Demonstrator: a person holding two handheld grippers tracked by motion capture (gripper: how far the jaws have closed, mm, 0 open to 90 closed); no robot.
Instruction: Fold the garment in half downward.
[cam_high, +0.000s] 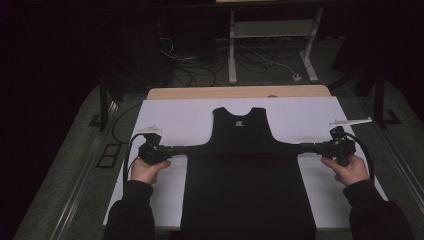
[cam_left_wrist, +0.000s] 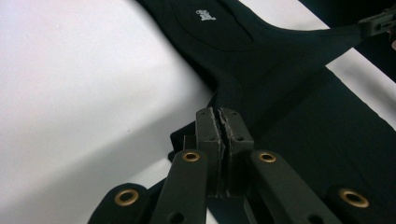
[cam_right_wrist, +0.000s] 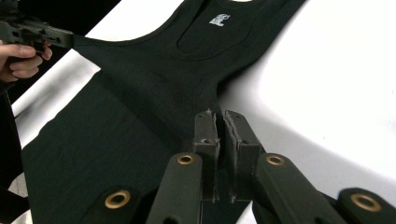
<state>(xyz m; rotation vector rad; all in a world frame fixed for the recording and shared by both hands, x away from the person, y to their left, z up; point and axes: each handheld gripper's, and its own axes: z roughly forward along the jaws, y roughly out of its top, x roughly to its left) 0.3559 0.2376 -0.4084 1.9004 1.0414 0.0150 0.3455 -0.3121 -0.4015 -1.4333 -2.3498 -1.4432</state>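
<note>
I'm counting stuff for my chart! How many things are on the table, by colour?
Black: 3, the tank top, the left tongs and the right tongs, both clamped on it.
White: 1, the table cover.
Total: 4

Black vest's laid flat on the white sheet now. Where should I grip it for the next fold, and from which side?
Judging by how it lies, grip the black vest at its side edges just under the armholes, each gripper coming in level from its own side. The left gripper and right gripper are shut on those points, fabric stretched flat between them.
</note>
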